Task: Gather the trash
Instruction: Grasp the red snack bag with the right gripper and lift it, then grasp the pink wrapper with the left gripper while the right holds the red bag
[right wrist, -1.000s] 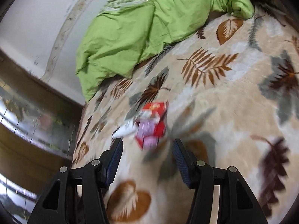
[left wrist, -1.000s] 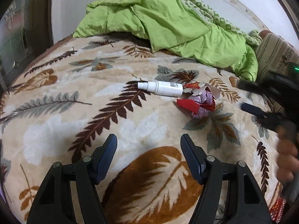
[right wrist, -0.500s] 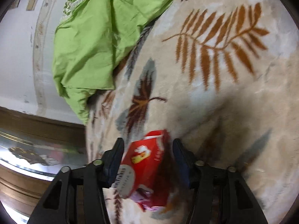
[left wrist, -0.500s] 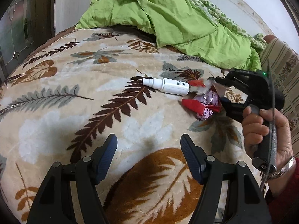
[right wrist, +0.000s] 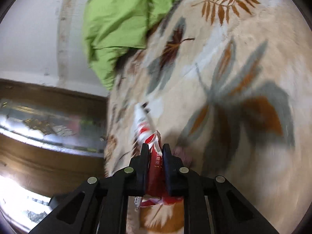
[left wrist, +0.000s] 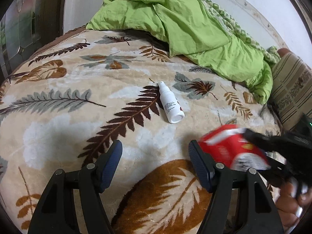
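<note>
A red snack wrapper (right wrist: 156, 163) sits between the pads of my right gripper (right wrist: 156, 148), whose jaws are closing tight on it. In the left wrist view the same wrapper (left wrist: 230, 150) hangs blurred at the right, above the bed, with my right gripper (left wrist: 253, 136) and a person's hand (left wrist: 288, 204) behind it. A white spray bottle (left wrist: 170, 103) lies on the leaf-patterned blanket (left wrist: 58, 101), beyond my left gripper (left wrist: 155, 148), which is open with nothing in it. The bottle (right wrist: 140, 117) shows blurred just past the right fingertips. Something pinkish (right wrist: 181, 153) beside the right finger is too blurred to tell.
A crumpled green quilt (left wrist: 185, 25) fills the back of the bed. A striped pillow (left wrist: 292, 89) lies at the right edge. Dark wooden furniture with glass (right wrist: 48, 120) stands past the bed's left side, and a white wall (right wrist: 29, 29) is behind.
The right gripper went down over the red wrapper, shut on it and carried it toward the near right. The white bottle has turned from lying crosswise to pointing away. The left gripper stayed open.
</note>
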The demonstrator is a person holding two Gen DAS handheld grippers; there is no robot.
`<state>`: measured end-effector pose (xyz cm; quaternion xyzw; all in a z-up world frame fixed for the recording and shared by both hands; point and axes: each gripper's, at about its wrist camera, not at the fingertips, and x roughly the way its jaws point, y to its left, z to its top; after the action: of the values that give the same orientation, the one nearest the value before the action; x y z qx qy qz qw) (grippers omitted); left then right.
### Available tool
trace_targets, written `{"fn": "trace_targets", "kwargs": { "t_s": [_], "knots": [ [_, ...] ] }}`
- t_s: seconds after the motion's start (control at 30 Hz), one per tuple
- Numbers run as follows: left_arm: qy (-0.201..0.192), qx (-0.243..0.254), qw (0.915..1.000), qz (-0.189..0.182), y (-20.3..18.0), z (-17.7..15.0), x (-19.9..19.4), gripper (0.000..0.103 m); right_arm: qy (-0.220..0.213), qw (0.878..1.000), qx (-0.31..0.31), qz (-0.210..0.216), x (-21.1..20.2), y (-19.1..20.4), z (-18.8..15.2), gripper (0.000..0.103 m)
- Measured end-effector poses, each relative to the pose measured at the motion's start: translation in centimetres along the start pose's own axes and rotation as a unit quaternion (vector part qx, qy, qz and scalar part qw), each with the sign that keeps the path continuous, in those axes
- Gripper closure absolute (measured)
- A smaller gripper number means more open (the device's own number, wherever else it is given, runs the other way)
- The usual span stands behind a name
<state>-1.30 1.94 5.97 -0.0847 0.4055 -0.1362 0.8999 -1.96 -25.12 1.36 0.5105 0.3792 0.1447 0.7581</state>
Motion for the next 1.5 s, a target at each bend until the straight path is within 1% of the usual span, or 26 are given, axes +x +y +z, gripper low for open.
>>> {"fn": "trace_targets", "kwargs": {
  "t_s": [0.07, 0.2, 0.27, 0.37, 0.4, 0.43, 0.5, 0.53, 0.63, 0.67, 0.73, 0.77, 0.8, 0.83, 0.9, 0.93, 0.97, 1.1, 1.13, 1.17, 1.2, 1.23, 1.3, 1.37, 1.43, 1.5],
  "knots": [
    [0.002, 0.0, 0.9999, -0.01, -0.1, 0.0, 0.0, 0.034, -0.04, 0.999, -0.012, 0.01, -2.9, 0.3, -0.9, 0.09],
    [0.022, 0.007, 0.9984, -0.052, -1.1, -0.4, 0.4, 0.034, -0.098, 0.995, -0.015, 0.001, -7.1, -0.5, -1.7, 0.09],
    [0.033, 0.021, 0.9958, -0.083, -2.2, -0.8, 0.6, 0.034, -0.12, 0.992, -0.02, -0.018, -8.8, -1.1, -2.3, 0.09],
    [0.044, 0.038, 0.9908, -0.123, -4.0, -1.3, 0.8, 0.034, -0.15, 0.986, -0.028, -0.069, -10.4, -1.9, -2.5, 0.09],
    [0.047, 0.044, 0.9895, -0.13, -4.6, -1.5, 0.9, 0.034, -0.158, 0.984, -0.026, -0.072, -10.9, -2.0, -2.4, 0.09],
    [0.049, 0.049, 0.9882, -0.137, -5.3, -1.6, 0.9, 0.034, -0.173, 0.981, -0.031, -0.086, -11.4, -1.9, -2.2, 0.09],
    [0.055, 0.062, 0.9855, -0.148, -6.7, -1.8, 1.2, 0.034, -0.2, 0.97, -0.051, -0.128, -12.6, -1.6, -2.4, 0.09],
    [0.054, 0.069, 0.9851, -0.148, -7.2, -2.0, 1.2, 0.034, -0.215, 0.963, -0.059, -0.151, -13.0, -1.5, -2.3, 0.09],
    [0.057, 0.089, 0.9836, -0.146, -8.8, -2.4, 1.7, 0.034, -0.236, 0.953, -0.071, -0.178, -13.9, -1.2, -2.4, 0.09],
    [0.053, 0.097, 0.9845, -0.137, -9.2, -2.5, 1.9, 0.034, -0.241, 0.951, -0.071, -0.182, -13.9, -1.0, -2.4, 0.09],
    [0.044, 0.115, 0.9862, -0.111, -9.7, -2.3, 2.2, 0.034, -0.246, 0.949, -0.073, -0.182, -14.2, -1.0, -2.3, 0.09],
    [0.036, 0.122, 0.9879, -0.089, -9.9, -1.9, 2.7, 0.034, -0.249, 0.949, -0.072, -0.18, -14.4, -1.1, -2.2, 0.09],
    [0.035, 0.121, 0.9889, -0.079, -9.8, -1.7, 3.1, 0.034, -0.248, 0.95, -0.072, -0.178, -14.7, -1.2, -2.4, 0.09],
    [0.038, 0.113, 0.99, -0.076, -9.6, -1.3, 3.7, 0.034, -0.245, 0.951, -0.074, -0.175, -14.7, -1.1, -2.4, 0.09],
    [0.055, 0.089, 0.9916, -0.076, -9.0, -0.8, 5.2, 0.034, -0.247, 0.951, -0.077, -0.171, -14.9, -1.0, -2.5, 0.09],
    [0.063, 0.083, 0.9922, -0.069, -8.8, -0.6, 6.1, 0.036, -0.249, 0.95, -0.08, -0.17, -14.8, -0.7, -2.6, 0.09],
    [0.066, 0.082, 0.9923, -0.065, -8.9, -0.6, 6.6, 0.041, -0.255, 0.948, -0.085, -0.169, -15.0, -0.5, -2.6, 0.09],
    [0.075, 0.094, 0.9908, -0.062, -9.7, -0.5, 8.3, 0.053, -0.262, 0.946, -0.099, -0.163, -15.3, 0.1, -2.8, 0.09],
    [0.077, 0.099, 0.9905, -0.057, -9.9, -0.6, 8.6, 0.06, -0.258, 0.947, -0.104, -0.159, -15.1, 0.2, -2.8, 0.09],
    [0.077, 0.109, 0.9901, -0.043, -10.1, -0.8, 8.9, 0.065, -0.253, 0.949, -0.109, -0.156, -14.9, 0.4, -2.8, 0.09],
    [0.075, 0.113, 0.9902, -0.035, -10.2, -0.9, 8.9, 0.068, -0.248, 0.95, -0.114, -0.153, -14.6, 0.6, -2.9, 0.09],
    [0.072, 0.112, 0.9905, -0.034, -10.1, -0.9, 8.8, 0.075, -0.243, 0.951, -0.12, -0.15, -14.4, 0.8, -3.0, 0.09],
    [0.072, 0.104, 0.9912, -0.039, -9.6, -0.8, 8.4, 0.075, -0.232, 0.953, -0.136, -0.14, -13.8, 1.4, -3.2, 0.09],
    [0.067, 0.102, 0.992, -0.033, -9.3, -0.9, 7.8, 0.076, -0.221, 0.955, -0.15, -0.131, -13.3, 1.9, -3.5, 0.09],
    [0.055, 0.105, 0.9926, -0.028, -9.1, -1.1, 6.7, 0.076, -0.205, 0.957, -0.163, -0.122, -12.6, 2.3, -3.8, 0.09],
    [0.039, 0.108, 0.9931, -0.022, -8.7, -1.1, 5.4, 0.076, -0.194, 0.955, -0.186, -0.122, -12.1, 3.1, -4.5, 0.09]
  ]
}}
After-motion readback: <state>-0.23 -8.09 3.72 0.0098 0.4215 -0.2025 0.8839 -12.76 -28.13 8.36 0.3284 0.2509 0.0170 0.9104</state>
